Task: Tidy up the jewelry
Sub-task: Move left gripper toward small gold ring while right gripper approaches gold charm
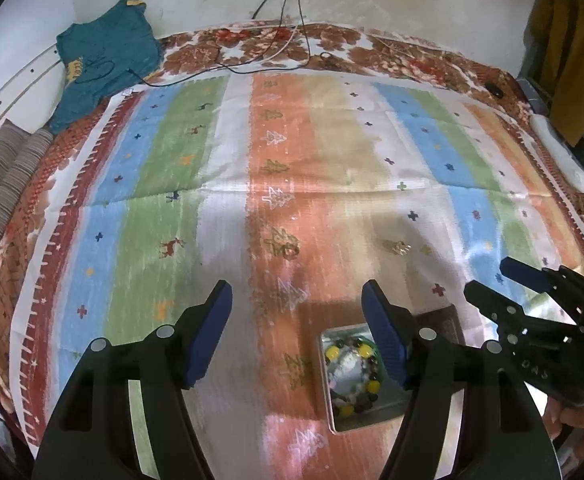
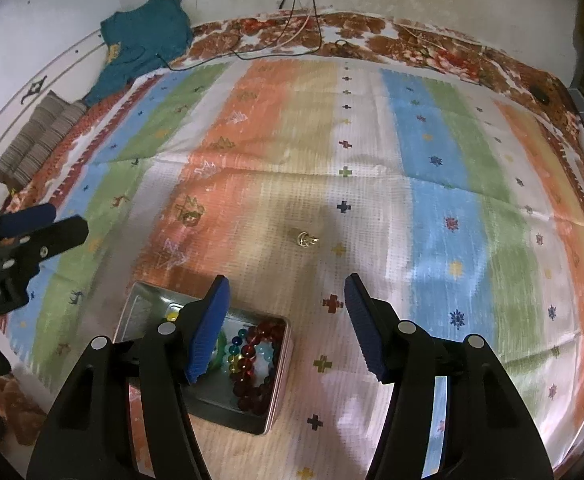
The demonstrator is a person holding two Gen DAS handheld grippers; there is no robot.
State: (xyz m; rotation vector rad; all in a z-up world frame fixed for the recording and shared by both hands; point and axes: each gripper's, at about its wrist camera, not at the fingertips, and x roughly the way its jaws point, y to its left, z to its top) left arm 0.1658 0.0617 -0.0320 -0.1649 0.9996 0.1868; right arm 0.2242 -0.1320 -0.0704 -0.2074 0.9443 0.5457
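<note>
Gold trinket (image 2: 307, 239): lay loose, twelve o'clock of right gripper (image 2: 287, 300).
Claws: both released, empty.
Advice: straddle trinket squarely, then carry to tin (image 2: 279, 392).

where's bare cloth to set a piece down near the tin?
Free: the striped cloth right of the tin, and the wide stretch beyond the gold trinket up to the cables. Crowded: the tin, full of beads, with both open hand-held grippers, left and right, beside it; clothes at far left.
</note>
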